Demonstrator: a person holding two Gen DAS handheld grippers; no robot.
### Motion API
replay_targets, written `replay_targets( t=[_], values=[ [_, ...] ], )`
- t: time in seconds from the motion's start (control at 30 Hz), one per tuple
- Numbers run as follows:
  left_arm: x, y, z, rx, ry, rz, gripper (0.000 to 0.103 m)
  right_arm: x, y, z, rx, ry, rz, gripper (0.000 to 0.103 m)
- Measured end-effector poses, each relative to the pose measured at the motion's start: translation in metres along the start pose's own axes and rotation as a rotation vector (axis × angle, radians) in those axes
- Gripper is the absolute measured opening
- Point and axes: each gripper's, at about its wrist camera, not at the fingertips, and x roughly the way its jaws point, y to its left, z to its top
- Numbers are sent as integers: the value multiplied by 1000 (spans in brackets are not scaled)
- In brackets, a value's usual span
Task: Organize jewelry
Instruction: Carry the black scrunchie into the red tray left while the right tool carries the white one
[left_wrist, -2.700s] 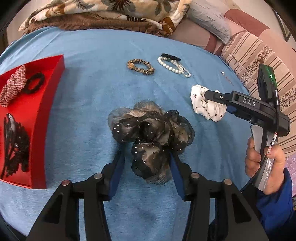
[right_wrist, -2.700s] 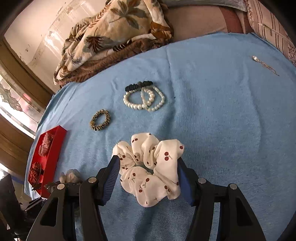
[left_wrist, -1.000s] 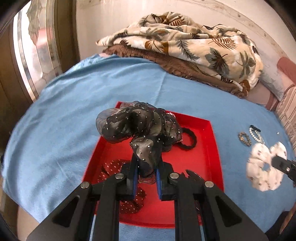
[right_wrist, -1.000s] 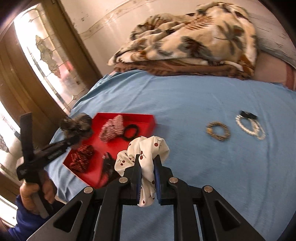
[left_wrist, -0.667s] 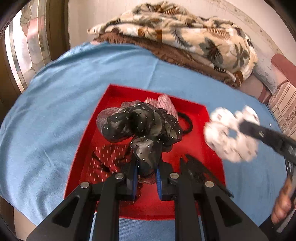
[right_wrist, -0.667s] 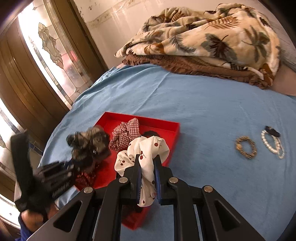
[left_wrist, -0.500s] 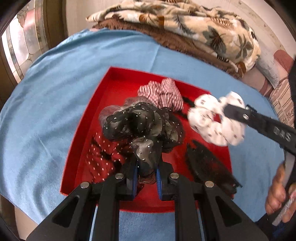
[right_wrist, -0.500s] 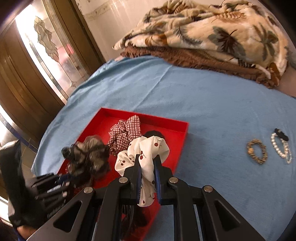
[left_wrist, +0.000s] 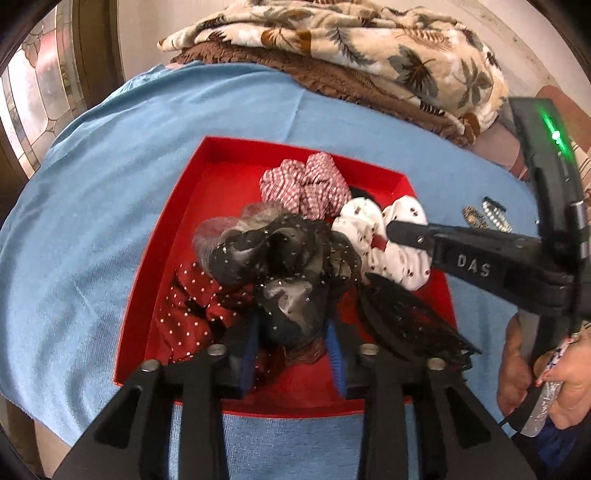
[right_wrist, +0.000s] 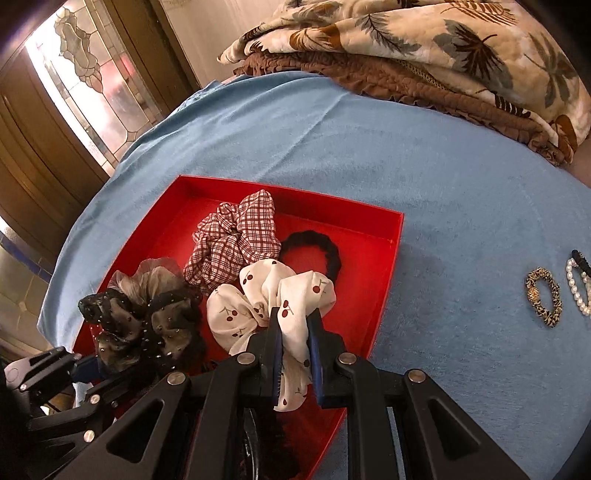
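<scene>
A red tray lies on the blue bedcover. My left gripper is low over the tray's near half and its jaws are opening. A black sheer studded scrunchie sits loosely between its blue pads, resting on the tray's contents. My right gripper is shut on a white cherry-print scrunchie, which hangs over the tray's right half, just right of the black scrunchie. In the left wrist view the right gripper reaches in from the right with the white scrunchie.
The tray also holds a plaid scrunchie, a black hair tie, a red dotted scrunchie and a black hair clip. A leopard-print bracelet and pearl bracelets lie to the right. Folded blankets are behind.
Both grippers came over the tray and sank toward it. The right one carried the white scrunchie in from the right. The left jaws have spread apart around the black scrunchie.
</scene>
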Motion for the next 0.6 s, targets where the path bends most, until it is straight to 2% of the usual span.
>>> replay_targets(
  t=[0.07, 0.17, 0.23, 0.33, 0.47, 0.6],
  values=[
    [-6, 2, 1, -12, -29, -13, 49, -2, 1, 1, -1, -5, -3, 16],
    [-14, 5, 2, -28, -75, -26, 53, -6, 2, 2, -1, -13, -3, 22],
    [-17, 6, 4, -38, -96, -26, 56, -10, 2, 2, -1, -24, 1, 33],
    [-23, 8, 5, -49, -133, -9, 56, -14, 3, 3, -4, -38, -1, 44],
    [-29, 10, 6, -61, -179, 26, 59, -24, 4, 5, -3, -64, -1, 47],
    [-28, 12, 7, -69, -191, 73, 60, -39, 1, 3, -10, -93, -4, 51]
  ],
)
